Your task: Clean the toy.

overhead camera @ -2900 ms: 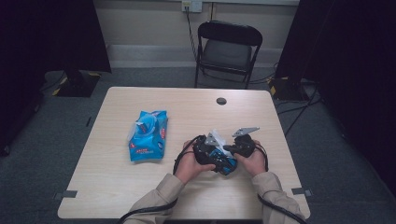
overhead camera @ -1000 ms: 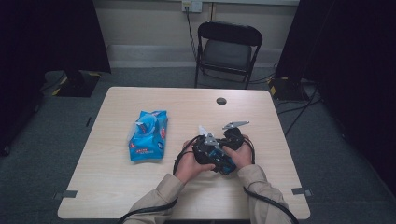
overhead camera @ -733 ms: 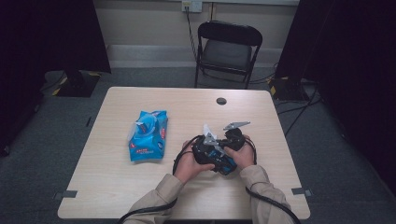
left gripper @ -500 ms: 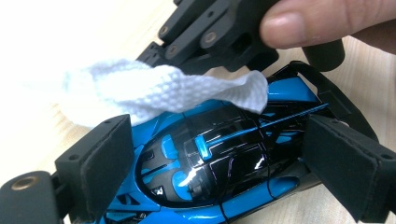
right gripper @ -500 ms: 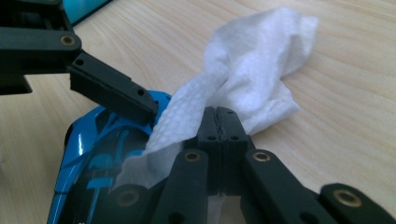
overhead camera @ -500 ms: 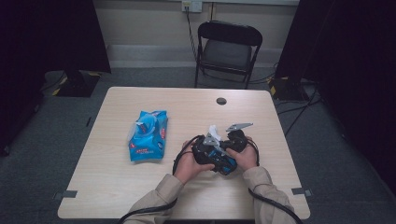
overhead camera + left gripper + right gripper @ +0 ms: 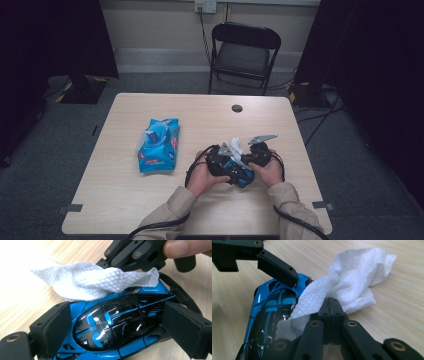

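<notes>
White wipe is being pinched by the right gripper, rubbing the blue toy car that the left gripper is squeezing; next, probably wiping another part.

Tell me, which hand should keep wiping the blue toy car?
Probably the right. The right gripper is shut on the white wipe, which lies against the blue toy car. The left gripper clamps the car from both sides.

In the left gripper view the blue toy car runs off the bottom edge, its nose hidden under the white wipe; the right gripper is cut by the top edge. In the high view the print on the blue wipes pack is too small to read; the person's forearms leave the bottom edge.
</notes>
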